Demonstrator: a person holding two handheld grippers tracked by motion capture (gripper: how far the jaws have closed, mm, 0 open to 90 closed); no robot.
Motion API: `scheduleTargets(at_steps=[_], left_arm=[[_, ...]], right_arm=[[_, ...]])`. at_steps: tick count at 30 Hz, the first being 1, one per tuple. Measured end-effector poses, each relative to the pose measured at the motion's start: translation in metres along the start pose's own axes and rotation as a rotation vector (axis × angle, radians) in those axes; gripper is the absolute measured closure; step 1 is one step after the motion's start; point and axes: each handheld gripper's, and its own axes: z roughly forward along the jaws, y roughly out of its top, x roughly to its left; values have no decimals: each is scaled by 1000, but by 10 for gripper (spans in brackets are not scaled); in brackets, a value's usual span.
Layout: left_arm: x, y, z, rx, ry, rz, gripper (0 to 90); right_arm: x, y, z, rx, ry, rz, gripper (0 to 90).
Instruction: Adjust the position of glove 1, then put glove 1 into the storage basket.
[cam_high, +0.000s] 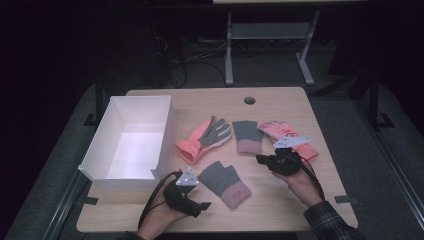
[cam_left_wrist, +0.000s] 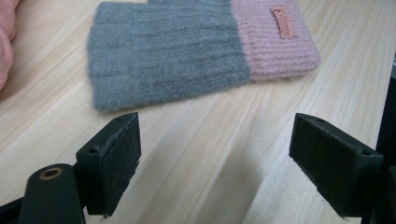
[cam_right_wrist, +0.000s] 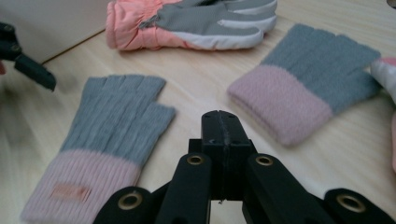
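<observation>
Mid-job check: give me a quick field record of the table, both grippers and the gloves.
table: light wood table
box: white box, open top, on the table's left side, nothing seen inside
near knit glove: grey with pink cuff, flat between the grippers
far knit glove: grey with pink cuff, flat
ski gloves: pink and grey glove beside the box; second pink glove at right, partly hidden by the right gripper
left gripper: jaws wide apart, holding nothing
right gripper: jaws closed together, holding nothing

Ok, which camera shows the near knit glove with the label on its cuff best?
The right gripper view: the whole near knit glove shows, fingers to pink cuff, label included. The left gripper view crops it close at the top edge. The high view shows it small, between the grippers.
</observation>
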Motion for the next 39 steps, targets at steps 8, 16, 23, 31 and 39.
scheduleTargets(at_steps=[8,16,23,31,39], left_arm=[[1,-2,1,2,0,-6,164],[1,-3,2,4,-1,1,164],[1,-3,2,3,1,0,164],[2,-4,2,8,1,-5,165],[3,-3,2,4,3,-9,167]], right_arm=[[-11,20,24,-4,-26,20,900],[-22,31,50,17,-63,31,900],[-34,34,73,44,-98,60,900],[-41,28,81,120,-99,42,900],[-35,16,65,142,-86,10,900]])
